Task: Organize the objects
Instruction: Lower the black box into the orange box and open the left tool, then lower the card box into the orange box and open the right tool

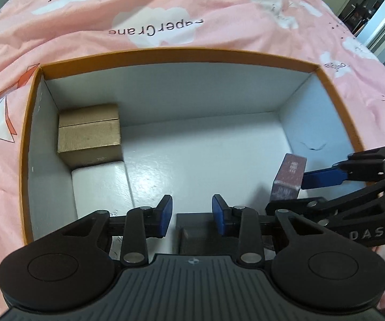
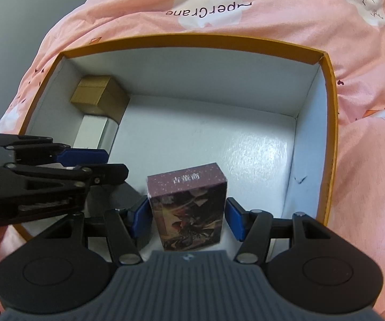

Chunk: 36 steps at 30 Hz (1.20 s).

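Orange-rimmed box (image 1: 334,85) set on pink bedding (image 1: 165,8). Brown carton (image 1: 89,133) and white box (image 1: 100,184) already packed along its left wall. Card box (image 2: 188,208) gripped upright by right gripper (image 2: 188,218) inside, unplaced. Left gripper (image 1: 192,214) half-closed, empty, over a grey box (image 1: 200,232), perhaps next.

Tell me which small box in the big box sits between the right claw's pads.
The purple printed box, standing upright near the front. The brown box and white box sit along the left wall.
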### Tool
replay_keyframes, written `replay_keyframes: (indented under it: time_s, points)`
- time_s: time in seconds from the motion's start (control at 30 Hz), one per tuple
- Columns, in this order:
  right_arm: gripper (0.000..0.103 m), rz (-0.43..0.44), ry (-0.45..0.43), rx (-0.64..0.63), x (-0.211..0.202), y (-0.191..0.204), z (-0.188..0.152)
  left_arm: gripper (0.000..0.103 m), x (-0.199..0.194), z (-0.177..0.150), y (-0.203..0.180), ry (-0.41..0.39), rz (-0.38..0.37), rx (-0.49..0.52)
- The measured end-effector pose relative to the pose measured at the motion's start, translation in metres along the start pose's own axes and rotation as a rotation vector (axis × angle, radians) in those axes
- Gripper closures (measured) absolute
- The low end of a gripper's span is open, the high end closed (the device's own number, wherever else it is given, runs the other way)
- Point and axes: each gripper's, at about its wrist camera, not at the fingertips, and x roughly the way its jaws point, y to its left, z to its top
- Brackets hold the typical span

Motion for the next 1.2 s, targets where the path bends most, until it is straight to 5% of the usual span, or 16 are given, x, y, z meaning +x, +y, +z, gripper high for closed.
replay_keyframes:
  time_s: [0.7, 0.97, 1.2]
  points:
    - [0.043, 0.052, 0.105, 0.181, 0.031, -0.013, 0.006, 0.064, -0.003, -0.003, 0.002, 0.002, -0.016, 0.072]
    - [0.072, 0.064, 0.144, 0.174, 0.039, -0.013, -0.001, 0.064, 0.009, 0.002, -0.005, 0.064, -0.009, 0.138]
    - [0.074, 0.099, 0.170, 0.177, 0.043, -0.008, -0.009, 0.064, 0.009, 0.000, -0.003, 0.108, -0.023, 0.142]
